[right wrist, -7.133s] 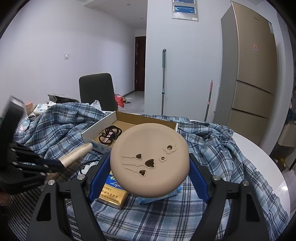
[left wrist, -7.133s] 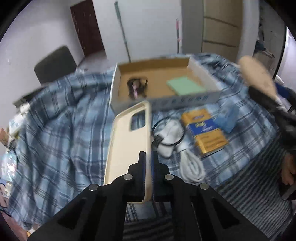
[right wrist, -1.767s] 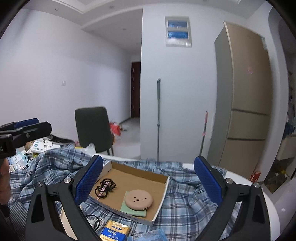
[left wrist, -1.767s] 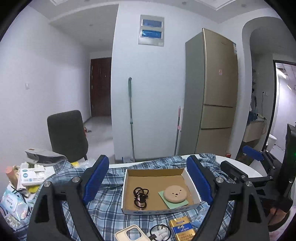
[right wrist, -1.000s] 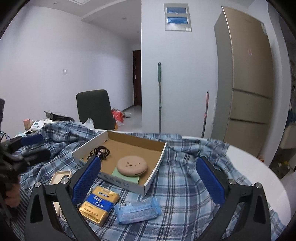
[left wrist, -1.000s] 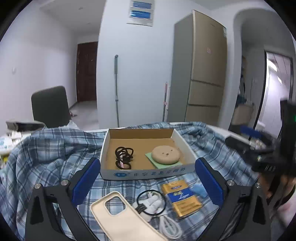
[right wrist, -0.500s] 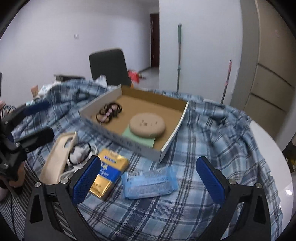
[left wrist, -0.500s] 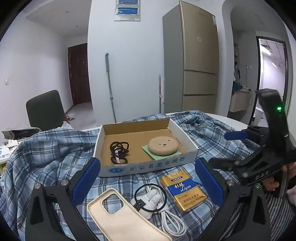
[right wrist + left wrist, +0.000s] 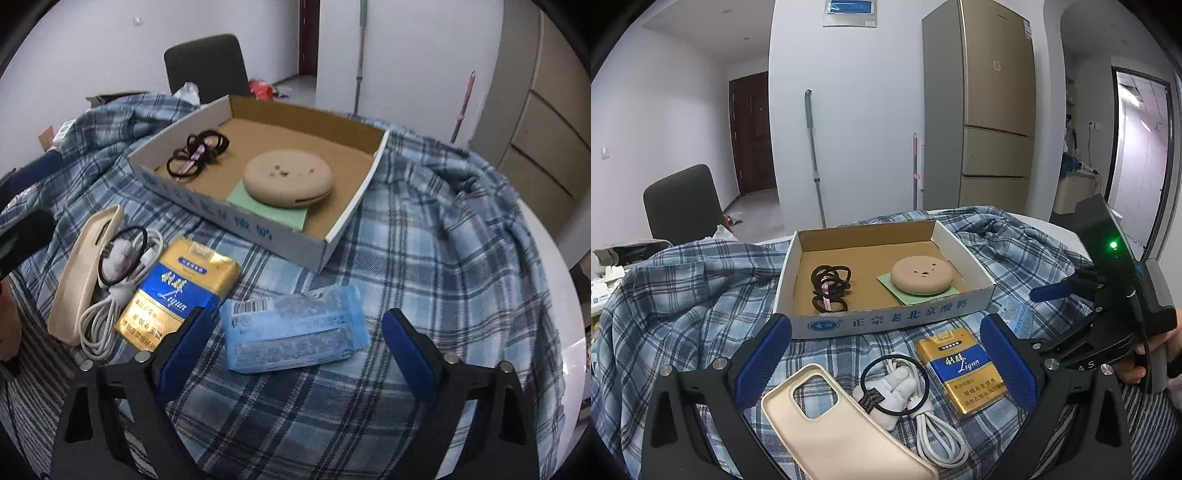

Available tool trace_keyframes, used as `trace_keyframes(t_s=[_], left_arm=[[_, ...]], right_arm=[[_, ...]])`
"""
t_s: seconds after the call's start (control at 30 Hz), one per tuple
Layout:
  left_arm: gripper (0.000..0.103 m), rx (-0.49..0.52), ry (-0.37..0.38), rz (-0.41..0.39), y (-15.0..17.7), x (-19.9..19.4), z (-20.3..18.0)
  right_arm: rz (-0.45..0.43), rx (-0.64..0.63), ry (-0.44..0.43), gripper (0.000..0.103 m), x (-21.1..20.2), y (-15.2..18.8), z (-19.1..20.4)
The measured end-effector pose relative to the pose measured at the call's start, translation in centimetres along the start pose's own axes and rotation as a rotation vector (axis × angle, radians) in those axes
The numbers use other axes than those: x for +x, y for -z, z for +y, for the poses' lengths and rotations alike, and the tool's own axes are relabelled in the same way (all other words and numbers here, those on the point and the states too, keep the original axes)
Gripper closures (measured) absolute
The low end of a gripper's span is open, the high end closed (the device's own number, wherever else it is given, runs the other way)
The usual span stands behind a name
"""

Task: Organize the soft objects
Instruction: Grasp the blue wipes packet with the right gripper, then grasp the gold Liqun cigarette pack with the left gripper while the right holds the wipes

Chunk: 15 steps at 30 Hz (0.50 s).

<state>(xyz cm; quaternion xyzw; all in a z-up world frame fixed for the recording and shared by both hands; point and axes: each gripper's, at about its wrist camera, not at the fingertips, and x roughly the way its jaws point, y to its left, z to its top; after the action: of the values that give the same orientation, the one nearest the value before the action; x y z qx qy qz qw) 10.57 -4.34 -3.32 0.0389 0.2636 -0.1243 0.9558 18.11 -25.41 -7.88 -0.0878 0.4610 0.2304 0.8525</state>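
A shallow cardboard box [image 9: 886,321] [image 9: 258,230] on the plaid cloth holds black hair ties [image 9: 829,286] [image 9: 197,153], a green pad [image 9: 267,206] and a round tan cushion [image 9: 921,275] [image 9: 290,179]. A blue tissue pack [image 9: 295,330] lies between the blue pads of my right gripper [image 9: 295,347]; its jaws are closing and the pads stand apart from the pack. My left gripper [image 9: 886,358] is open above a beige phone case [image 9: 834,428], a white cable with a black hair tie [image 9: 897,387] and a gold-blue packet [image 9: 962,369]. The right gripper's tip [image 9: 1049,291] appears at the right of the left wrist view.
A blue plaid cloth [image 9: 443,229] covers the round white table [image 9: 576,347]. Behind stand a dark chair [image 9: 683,203], a mop [image 9: 814,158] and a gold fridge [image 9: 993,110]. A person's hand [image 9: 1145,365] holds the right gripper.
My right gripper has tipped down and sunk toward the blue tissue pack, which now lies between its pads, and its jaws have narrowed. The left gripper has hardly moved.
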Motion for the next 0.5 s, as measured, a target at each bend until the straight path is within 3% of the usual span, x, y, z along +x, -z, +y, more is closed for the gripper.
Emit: trace_keyframes(t_s=[0.17,0.2,0.27,0.43,0.5], left_arm=[[0.000,0.012,-0.003,-0.005,0.0,-0.1,-0.2],[0.000,0.013,-0.004,-0.007,0.0,-0.1,-0.2],[0.000,0.016,-0.007,-0.010,0.0,-0.2,-0.3],[0.000,0.018,-0.029,0.004,-0.3,-0.5,-0.6],[0.000,-0.024,-0.044,0.035,-0.7,-0.6,-0.9]], right_arm=[[0.011,-0.017,0.004,0.027,0.1,0.1,0.3],[0.001,-0.022,0.007,0.035,-0.1,0.1,0.4],[-0.019,-0.024,0.037,0.036,-0.4,0.1,0.6],[-0.151,0.002,0.066,0.038,-3.2,0.1,0.0],[-0.226,0.012,0.074,0.038,-4.7,0.2,-0.1]])
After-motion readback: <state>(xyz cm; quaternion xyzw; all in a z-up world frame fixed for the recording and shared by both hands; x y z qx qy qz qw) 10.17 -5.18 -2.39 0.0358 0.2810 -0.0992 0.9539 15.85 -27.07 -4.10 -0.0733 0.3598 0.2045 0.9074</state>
